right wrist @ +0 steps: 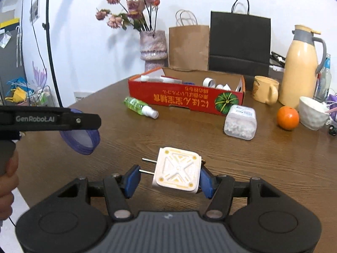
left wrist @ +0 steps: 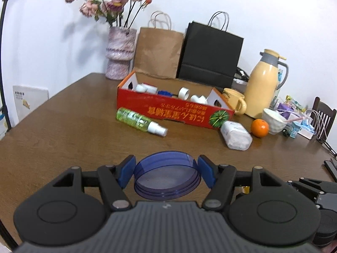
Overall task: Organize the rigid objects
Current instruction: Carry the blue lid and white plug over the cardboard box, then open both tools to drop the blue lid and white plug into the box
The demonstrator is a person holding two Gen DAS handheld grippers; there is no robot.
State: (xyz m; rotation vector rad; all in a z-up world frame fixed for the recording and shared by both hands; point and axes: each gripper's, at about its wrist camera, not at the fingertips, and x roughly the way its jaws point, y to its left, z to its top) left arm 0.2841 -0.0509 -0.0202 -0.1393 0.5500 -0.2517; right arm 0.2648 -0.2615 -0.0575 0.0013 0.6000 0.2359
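- Holding a translucent blue lid (left wrist: 166, 174) between its blue pads, the left gripper (left wrist: 166, 171) is clamped on the rim from both sides, so the disc stays tilted above the table (left wrist: 63, 130) rather than resting on it.
- The right gripper (right wrist: 168, 176) grasps a white plug adapter (right wrist: 178, 171); its right pad presses the body and its left pad meets the prongs, which point left, so the hold looks less secure on that side.
- Both loads sit near the person, well apart from the red cardboard box (left wrist: 168, 109) at the far middle of the table.
- That box already holds small white and blue pieces, so it is probably the collecting place, and both items seem raised ready to carry there.
- A green spray bottle (left wrist: 141, 121) and a clear container (left wrist: 236, 135) lie just in front of the box, apparently not yet sorted.
- An orange (right wrist: 287, 118), mug (right wrist: 265, 89) and thermos (right wrist: 301, 67) stand to the far right.
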